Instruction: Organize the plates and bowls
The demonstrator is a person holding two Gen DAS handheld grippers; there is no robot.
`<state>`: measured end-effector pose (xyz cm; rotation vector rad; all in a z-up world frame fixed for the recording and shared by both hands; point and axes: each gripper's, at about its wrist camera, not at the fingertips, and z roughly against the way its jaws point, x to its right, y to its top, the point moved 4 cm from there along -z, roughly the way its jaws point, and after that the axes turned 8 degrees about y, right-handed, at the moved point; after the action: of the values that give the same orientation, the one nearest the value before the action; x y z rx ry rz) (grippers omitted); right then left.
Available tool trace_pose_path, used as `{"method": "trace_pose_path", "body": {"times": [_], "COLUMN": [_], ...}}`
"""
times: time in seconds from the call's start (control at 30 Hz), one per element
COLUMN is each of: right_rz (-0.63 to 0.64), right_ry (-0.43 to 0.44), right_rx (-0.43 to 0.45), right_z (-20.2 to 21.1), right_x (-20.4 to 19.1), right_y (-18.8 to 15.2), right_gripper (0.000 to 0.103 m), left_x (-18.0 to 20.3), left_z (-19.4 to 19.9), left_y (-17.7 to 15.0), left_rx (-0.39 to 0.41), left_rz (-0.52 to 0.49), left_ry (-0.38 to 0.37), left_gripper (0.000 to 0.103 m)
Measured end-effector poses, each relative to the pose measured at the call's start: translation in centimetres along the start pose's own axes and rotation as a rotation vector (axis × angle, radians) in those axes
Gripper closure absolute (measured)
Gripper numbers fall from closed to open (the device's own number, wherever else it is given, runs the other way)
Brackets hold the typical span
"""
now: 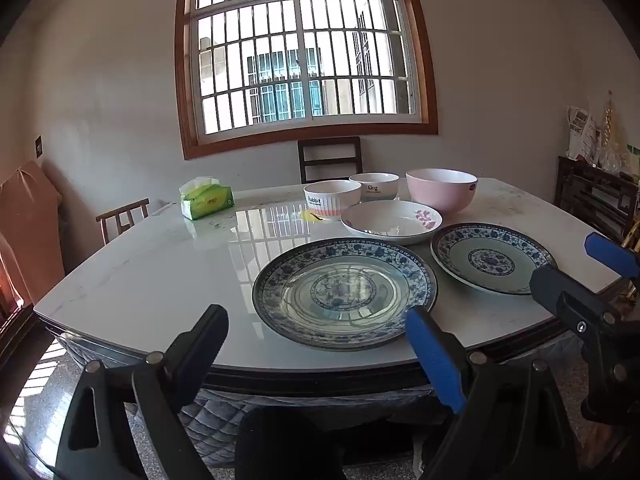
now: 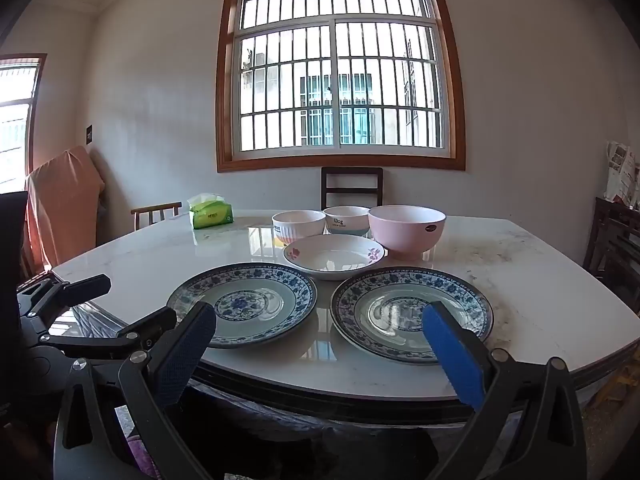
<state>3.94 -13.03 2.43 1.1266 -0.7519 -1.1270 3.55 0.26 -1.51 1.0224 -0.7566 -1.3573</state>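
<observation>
Both grippers, left gripper [image 1: 316, 340] and right gripper [image 2: 320, 340], hung wide open and empty short of the white dish [image 2: 334, 256], plates unstacked beside it, likely lining up.

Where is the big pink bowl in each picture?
Left wrist view: the pink bowl sits right of centre at the far side of the table, behind the flowered dish.
Right wrist view: the pink bowl sits right of centre, behind the flowered dish.
Shared landmark: the "Dog" bowl stands just left of it in both.
</observation>
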Motion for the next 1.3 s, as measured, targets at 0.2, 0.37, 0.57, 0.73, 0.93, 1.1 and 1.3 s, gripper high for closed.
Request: {"method": "trace_pose_path", "body": {"times": [0.2,0.37,0.57,0.73,0.93,1.1,1.3], "right_rz": [-0.019,-0.039,-0.124,-0.125,-0.207,-0.305,-0.37], "right_ry": [0.03,0.098,0.239,0.273,0.363,0.426,0.468], "right_rx": [-0.017,-0.041,-0.115,-0.142,-0.23,-0.28,-0.347], "right_z": [-0.2,-0.6,-1.5,-1.8,-3.3,-4.3,-5.8], "right_x": [0.2,-0.3,-0.1,-0.8,-0.7,-0.2,0.1], "right_y": [-0.1,-0.8,-0.4,-0.1,-0.4,-0.8,-1.1], "right_gripper": [0.001,0.001,0.001,0.001,0.006,0.013,0.027], "left_x": [-0.7,-0.9,-2.4,-3.2,-3.8,-3.9,-4.5], "left_z": [-0.6,-1.0,-2.0,-2.5,-2.8,-2.7,-3.2], "left_y": [-0.3,-0.4,-0.3,-0.4,-0.6,-0.6,-0.2], "left_rx": [-0.013,-0.034,-0.074,-0.097,-0.111,-0.105,-0.128], "left_rz": [0.003,0.006,0.052,0.07,0.081,0.074,0.083], "left_ry": [0.023,0.039,0.032,0.038,0.046,0.056,0.043], "left_gripper": [0.011,0.011,0.011,0.011,0.011,0.011,0.011]}}
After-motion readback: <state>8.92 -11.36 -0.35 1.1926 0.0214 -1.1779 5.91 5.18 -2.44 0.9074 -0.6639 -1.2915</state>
